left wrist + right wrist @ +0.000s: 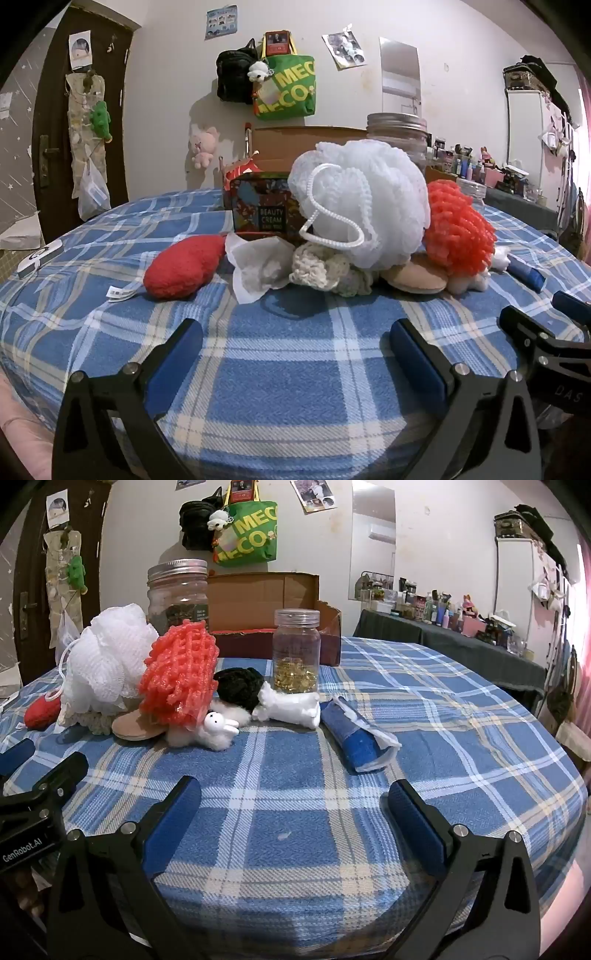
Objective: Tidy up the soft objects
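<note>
White mesh pouf (360,201) covers most of the big jar (399,136) and part of my cream tin (260,210). Tan pad (413,277) half buried under the red pouf (458,232). Shelf bottles (436,609) too small to read.

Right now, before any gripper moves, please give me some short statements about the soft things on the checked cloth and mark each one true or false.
1. The left gripper holds the white mesh bath puff. False: it is open and holds nothing.
2. The coral-orange mesh puff lies right beside the white puff. True.
3. The small clear plastic jar of gold pieces lies on its side. False: it stands upright.
4. The rolled blue cloth lies apart from the pile. True.
5. The right gripper is shut on the red fuzzy pouch. False: it is open and empty.
</note>
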`<state>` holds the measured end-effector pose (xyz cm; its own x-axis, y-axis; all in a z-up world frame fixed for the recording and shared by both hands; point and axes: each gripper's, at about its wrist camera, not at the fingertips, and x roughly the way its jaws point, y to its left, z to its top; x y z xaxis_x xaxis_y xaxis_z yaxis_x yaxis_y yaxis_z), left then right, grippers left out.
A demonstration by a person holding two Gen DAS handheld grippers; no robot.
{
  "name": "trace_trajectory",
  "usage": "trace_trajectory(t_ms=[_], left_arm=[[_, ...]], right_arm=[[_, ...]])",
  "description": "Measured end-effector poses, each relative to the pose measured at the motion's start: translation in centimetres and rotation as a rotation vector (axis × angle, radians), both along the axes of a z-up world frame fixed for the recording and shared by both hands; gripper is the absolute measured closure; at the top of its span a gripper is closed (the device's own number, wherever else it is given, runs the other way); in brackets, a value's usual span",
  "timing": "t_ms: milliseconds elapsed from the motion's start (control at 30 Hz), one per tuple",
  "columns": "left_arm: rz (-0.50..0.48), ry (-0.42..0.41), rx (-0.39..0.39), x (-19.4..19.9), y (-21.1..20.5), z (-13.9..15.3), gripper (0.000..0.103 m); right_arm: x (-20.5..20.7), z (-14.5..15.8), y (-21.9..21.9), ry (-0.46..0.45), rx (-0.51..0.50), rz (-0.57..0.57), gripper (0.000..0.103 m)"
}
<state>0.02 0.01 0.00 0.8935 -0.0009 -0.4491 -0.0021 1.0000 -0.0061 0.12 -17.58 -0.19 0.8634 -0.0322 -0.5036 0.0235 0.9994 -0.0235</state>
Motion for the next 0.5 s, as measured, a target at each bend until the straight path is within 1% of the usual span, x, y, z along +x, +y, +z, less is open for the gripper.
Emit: trace_trajectory(t_ms=[367,500], left_arm=[[0.003,-0.002,0.008,-0.03,-0.25,0.08,0.000],[0.000,0.000,-0.001,0.00,0.01,0.00,0.000]], right_arm=[[-0.01,0.01,0.04,0.000,0.000,0.000,0.000],[-0.02,0.01,0.04,0.000,0.000,0.000,0.000]])
